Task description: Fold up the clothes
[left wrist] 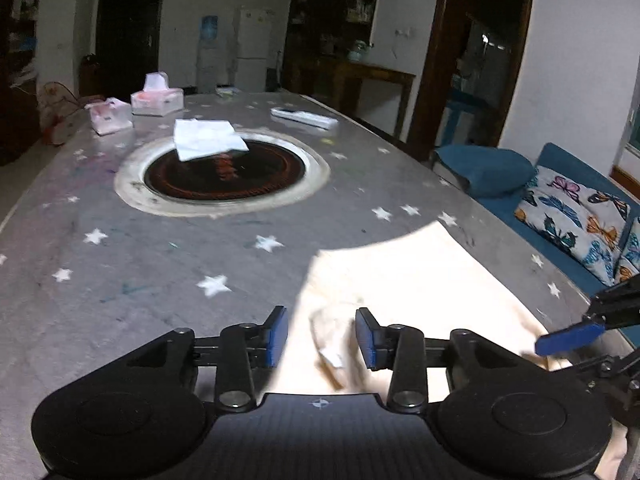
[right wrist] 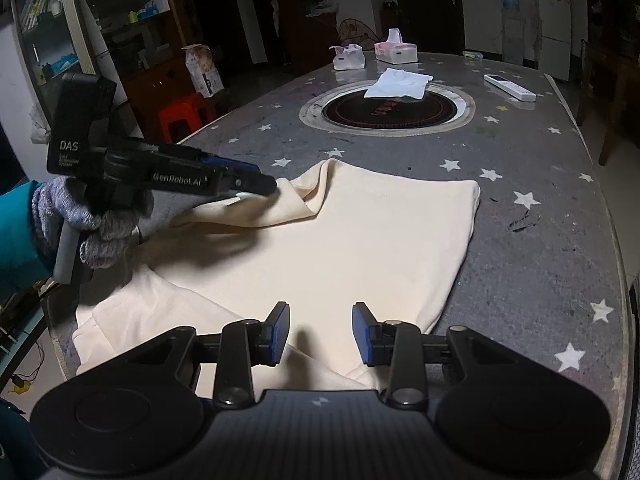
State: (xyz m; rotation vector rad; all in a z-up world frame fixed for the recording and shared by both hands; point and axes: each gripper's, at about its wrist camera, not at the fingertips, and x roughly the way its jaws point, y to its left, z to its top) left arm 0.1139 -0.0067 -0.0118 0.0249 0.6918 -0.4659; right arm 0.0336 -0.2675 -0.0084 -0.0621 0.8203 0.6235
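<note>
Both tongs stand parted, neither clamping cloth. Left tongs [left wrist: 322, 336] hover over a raised, crumpled edge of the garment [right wrist: 352, 240]; the fold sits between the pads, but the left-wrist view shows gaps on both sides, so released. From the right-wrist view, those tongs [right wrist: 256, 186] sit at the garment's left edge, where cloth is bunched and lifted into a ridge. A gloved hand [right wrist: 92, 228] holds their handle.

Right tongs [right wrist: 320, 334] are released too, poised above the near hem with nothing between the pads.

Garment: cream, spread on the near half of the star-patterned worktop [right wrist: 540, 220], far edge flat, left side rucked up, near-left corner folded over itself.

Farther off: a white cloth [right wrist: 398, 84] on the round inset [right wrist: 388, 114], tissue boxes [right wrist: 396, 50], a remote [right wrist: 510, 88].

Step judged: early fold, taking hold of the left edge. Next move calls for the left tongs to close on that raised ridge, then carry it across toward the right side; the right tongs likely need to pin or grip the near hem so the cloth doesn't drag.
</note>
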